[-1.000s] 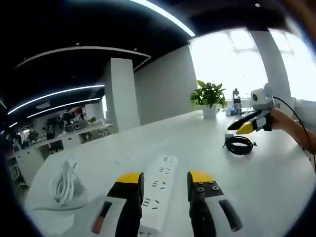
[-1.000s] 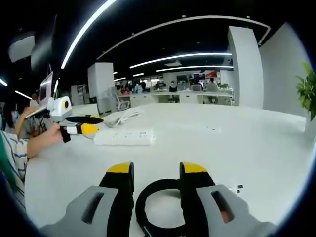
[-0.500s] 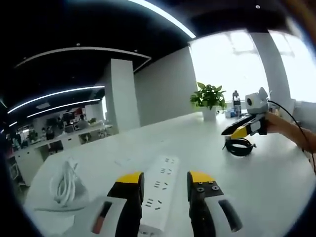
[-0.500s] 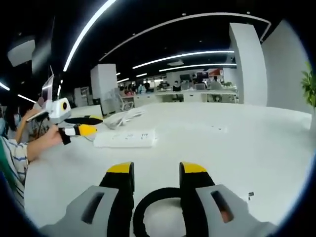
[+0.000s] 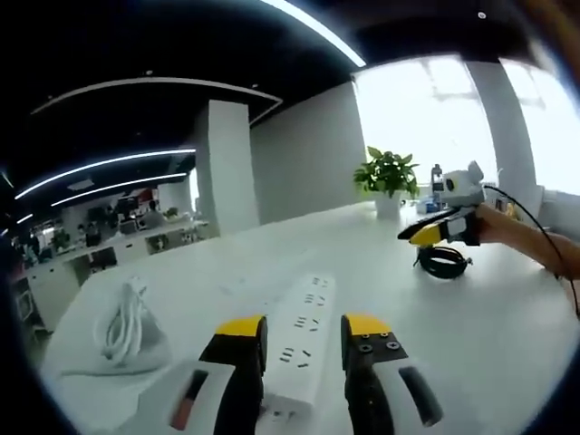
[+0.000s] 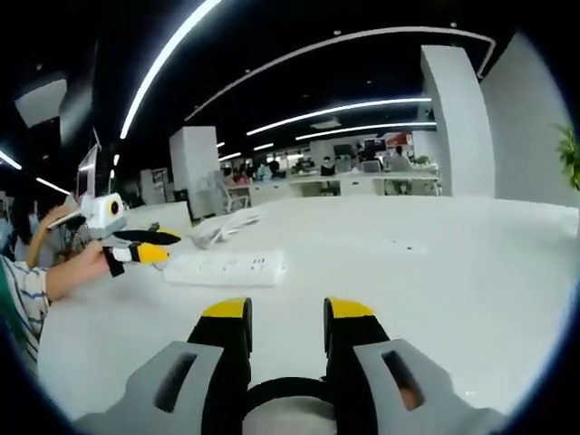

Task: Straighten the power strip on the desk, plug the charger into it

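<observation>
Power strip [image 5: 304, 340] now reaches between the parted left gripper [image 5: 299, 328]; right gripper [image 6: 287, 310], also parted, has lowered over the black cable coil [image 6: 281, 391].

Both tongs [image 5: 299, 328] [image 6: 285, 311] level, jaws parted.

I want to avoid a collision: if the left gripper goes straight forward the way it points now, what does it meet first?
Probably the white power strip. It lies lengthwise between the open fingers of the left gripper, directly ahead. Whether the fingers would pass above it or beside it is unclear, since depth is hard to judge.
</observation>
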Tool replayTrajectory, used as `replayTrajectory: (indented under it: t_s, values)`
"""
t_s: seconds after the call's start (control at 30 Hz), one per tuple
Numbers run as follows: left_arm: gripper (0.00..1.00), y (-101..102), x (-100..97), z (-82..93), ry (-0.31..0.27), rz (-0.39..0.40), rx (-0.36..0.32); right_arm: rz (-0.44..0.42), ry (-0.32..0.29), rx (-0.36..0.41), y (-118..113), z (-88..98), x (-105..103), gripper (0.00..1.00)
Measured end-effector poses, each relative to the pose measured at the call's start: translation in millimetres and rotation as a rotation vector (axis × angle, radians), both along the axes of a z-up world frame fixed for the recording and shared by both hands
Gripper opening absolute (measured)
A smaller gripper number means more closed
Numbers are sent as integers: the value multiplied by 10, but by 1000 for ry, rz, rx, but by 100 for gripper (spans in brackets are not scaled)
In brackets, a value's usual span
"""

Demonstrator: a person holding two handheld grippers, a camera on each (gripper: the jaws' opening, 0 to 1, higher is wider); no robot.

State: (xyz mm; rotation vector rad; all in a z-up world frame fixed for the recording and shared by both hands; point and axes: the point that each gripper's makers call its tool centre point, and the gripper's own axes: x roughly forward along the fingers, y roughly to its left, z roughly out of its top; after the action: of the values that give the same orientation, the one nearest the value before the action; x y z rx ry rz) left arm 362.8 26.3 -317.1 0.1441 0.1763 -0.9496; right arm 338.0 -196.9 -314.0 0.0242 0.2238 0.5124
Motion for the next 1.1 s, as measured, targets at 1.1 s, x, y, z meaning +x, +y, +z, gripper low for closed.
replayTrajectory:
  t_s: [1.1]
  values:
    - [29, 359, -65, -421, 126, 58, 75, 215, 74, -127, 826, -296, 691, 31]
